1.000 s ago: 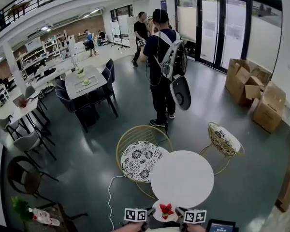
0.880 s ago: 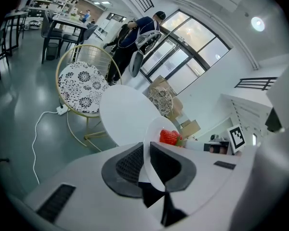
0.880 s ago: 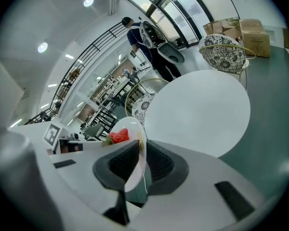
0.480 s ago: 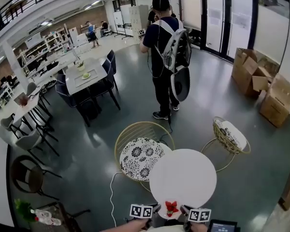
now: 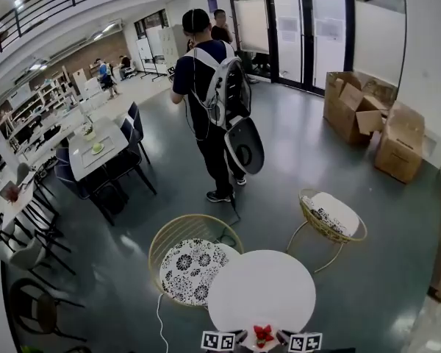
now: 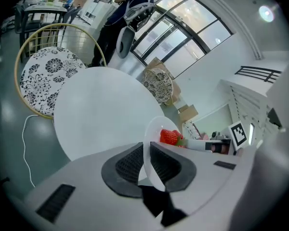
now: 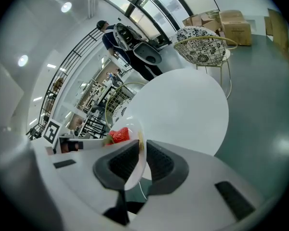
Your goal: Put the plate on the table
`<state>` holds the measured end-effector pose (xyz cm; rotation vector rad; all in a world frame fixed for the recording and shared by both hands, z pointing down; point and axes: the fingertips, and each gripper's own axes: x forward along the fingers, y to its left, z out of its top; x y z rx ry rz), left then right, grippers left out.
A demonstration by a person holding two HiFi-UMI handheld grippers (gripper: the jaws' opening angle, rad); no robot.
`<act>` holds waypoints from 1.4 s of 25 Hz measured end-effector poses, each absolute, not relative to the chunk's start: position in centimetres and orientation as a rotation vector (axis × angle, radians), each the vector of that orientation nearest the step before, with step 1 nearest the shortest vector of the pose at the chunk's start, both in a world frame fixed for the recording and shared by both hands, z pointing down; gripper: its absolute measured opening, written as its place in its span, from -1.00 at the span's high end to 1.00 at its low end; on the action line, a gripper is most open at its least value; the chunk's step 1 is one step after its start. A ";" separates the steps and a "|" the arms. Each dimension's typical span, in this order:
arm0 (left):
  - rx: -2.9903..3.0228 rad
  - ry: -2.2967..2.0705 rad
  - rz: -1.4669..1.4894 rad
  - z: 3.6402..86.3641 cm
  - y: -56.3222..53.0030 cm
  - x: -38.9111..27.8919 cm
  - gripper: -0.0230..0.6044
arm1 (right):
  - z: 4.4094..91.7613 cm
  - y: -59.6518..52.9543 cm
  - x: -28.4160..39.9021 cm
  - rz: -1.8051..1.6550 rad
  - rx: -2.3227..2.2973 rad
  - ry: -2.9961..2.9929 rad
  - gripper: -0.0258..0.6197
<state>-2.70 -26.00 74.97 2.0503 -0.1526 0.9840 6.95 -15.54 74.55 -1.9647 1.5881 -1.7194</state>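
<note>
A small white plate (image 5: 263, 340) with a red strawberry (image 5: 263, 334) on it hangs at the near edge of the round white table (image 5: 261, 289). My left gripper (image 5: 239, 337) is shut on the plate's left rim and my right gripper (image 5: 283, 337) is shut on its right rim. The left gripper view has the plate (image 6: 156, 146) edge-on between the dark pads (image 6: 130, 163), the strawberry (image 6: 169, 136) beyond it and the table (image 6: 101, 112) ahead. From the right gripper view the plate (image 7: 135, 150) is clamped the same way, the strawberry (image 7: 118, 135) to the left.
A gold wire chair with a floral cushion (image 5: 191, 265) stands left of the table, and a second one (image 5: 331, 215) to the right. A person with a backpack (image 5: 213, 101) stands beyond them. Cardboard boxes (image 5: 375, 127) sit at the far right. A cable (image 5: 160, 328) lies on the floor.
The head view has swung: the table, chairs and standing person have shifted left in the picture. Both grippers still hold the plate, now lower in the picture at the table's near edge.
</note>
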 end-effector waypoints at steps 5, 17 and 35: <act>2.062 -0.121 1.036 77.2 -26.6 0.0 0.78 | 76.5 -15.5 10.1 -1.714 -1.996 1.538 0.75; 2.047 -0.089 1.086 78.5 -28.1 5.1 0.77 | 79.2 -17.7 14.0 -1.726 -1.960 1.494 0.75; 2.079 -0.087 1.194 81.9 -30.3 10.8 0.77 | 81.7 -20.0 19.3 -1.733 -2.025 1.432 0.75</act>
